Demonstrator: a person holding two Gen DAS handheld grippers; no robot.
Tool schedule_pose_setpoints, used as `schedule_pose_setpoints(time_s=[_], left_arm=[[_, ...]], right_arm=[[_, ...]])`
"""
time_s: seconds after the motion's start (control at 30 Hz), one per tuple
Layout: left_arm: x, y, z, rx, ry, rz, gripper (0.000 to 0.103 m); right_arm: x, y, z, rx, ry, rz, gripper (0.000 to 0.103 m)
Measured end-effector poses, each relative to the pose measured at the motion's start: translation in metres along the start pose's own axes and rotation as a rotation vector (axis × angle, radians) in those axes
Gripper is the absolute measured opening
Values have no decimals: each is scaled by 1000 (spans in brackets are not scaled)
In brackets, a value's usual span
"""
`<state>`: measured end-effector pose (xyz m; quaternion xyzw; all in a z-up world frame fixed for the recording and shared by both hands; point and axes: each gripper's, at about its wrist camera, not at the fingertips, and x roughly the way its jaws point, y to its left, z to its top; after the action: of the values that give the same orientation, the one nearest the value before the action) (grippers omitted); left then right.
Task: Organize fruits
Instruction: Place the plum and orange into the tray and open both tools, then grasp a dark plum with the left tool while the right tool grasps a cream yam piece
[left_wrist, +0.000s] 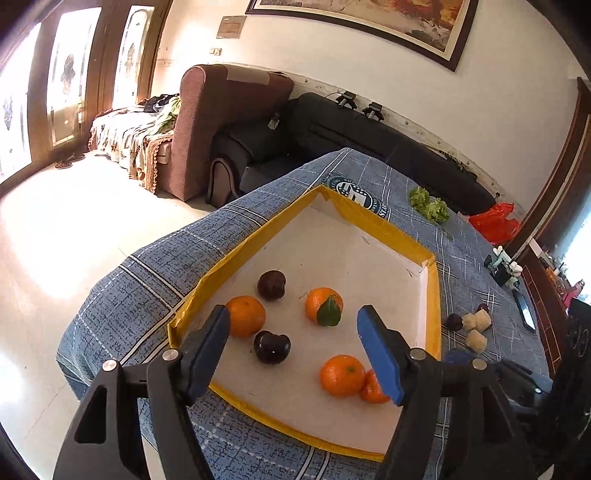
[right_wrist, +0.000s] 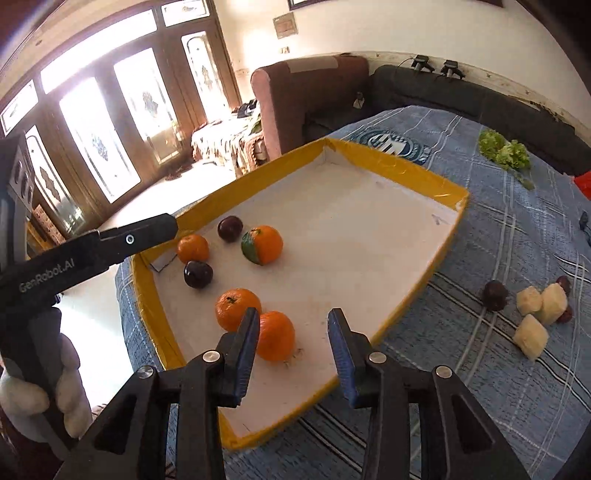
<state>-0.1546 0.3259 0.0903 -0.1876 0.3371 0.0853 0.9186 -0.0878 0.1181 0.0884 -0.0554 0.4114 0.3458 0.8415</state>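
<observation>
both grippers, left and right, hang open and empty over the tray; next i go right for the plum, closing gently so it won't roll.

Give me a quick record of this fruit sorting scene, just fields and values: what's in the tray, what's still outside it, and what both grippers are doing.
tray: yellow-rimmed tray with white floor, on a blue plaid cloth
in tray: four oranges, one with a green leaf; two dark plums
outside tray: dark plums and pale cut chunks on the cloth, right of the tray
also on cloth: lettuce
left gripper: open, empty, over the tray
right gripper: open, empty, by the nearest orange
</observation>
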Motion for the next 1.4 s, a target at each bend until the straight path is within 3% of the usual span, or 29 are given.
schedule_pose_setpoints(time_s=[0.1, 0.3, 0.4, 0.47, 0.57, 0.73, 1.0, 1.03, 1.07, 1.4], left_arm=[[-7, -13, -1, 19, -6, -21, 75], [4, -62, -17, 108, 57, -120, 78], [17, -92, -29, 163, 110, -144, 78], [23, -109, -33, 192, 146, -164, 78], [27, -133, -29, 238, 161, -194, 78], [45, -153, -7, 184, 178, -260, 78], [102, -183, 6, 205, 263, -259, 78], [107, -187, 5, 211, 273, -262, 78], [112, -191, 5, 216, 281, -263, 78], [158, -242, -14, 366, 354, -247, 77]], right_arm=[[-41, -35, -12, 67, -80, -61, 64], [-97, -139, -48, 266, -120, -286, 64], [-107, -174, -58, 334, -117, -342, 64], [-109, -184, -60, 351, -116, -348, 64], [-98, -188, -53, 368, -109, -283, 64], [-53, -180, -38, 360, -53, -209, 64], [-10, -174, -29, 277, -13, -287, 63], [-9, -177, -30, 285, -13, -284, 59], [-6, -180, -31, 294, -8, -277, 45], [-25, -198, -42, 379, -25, -280, 44]])
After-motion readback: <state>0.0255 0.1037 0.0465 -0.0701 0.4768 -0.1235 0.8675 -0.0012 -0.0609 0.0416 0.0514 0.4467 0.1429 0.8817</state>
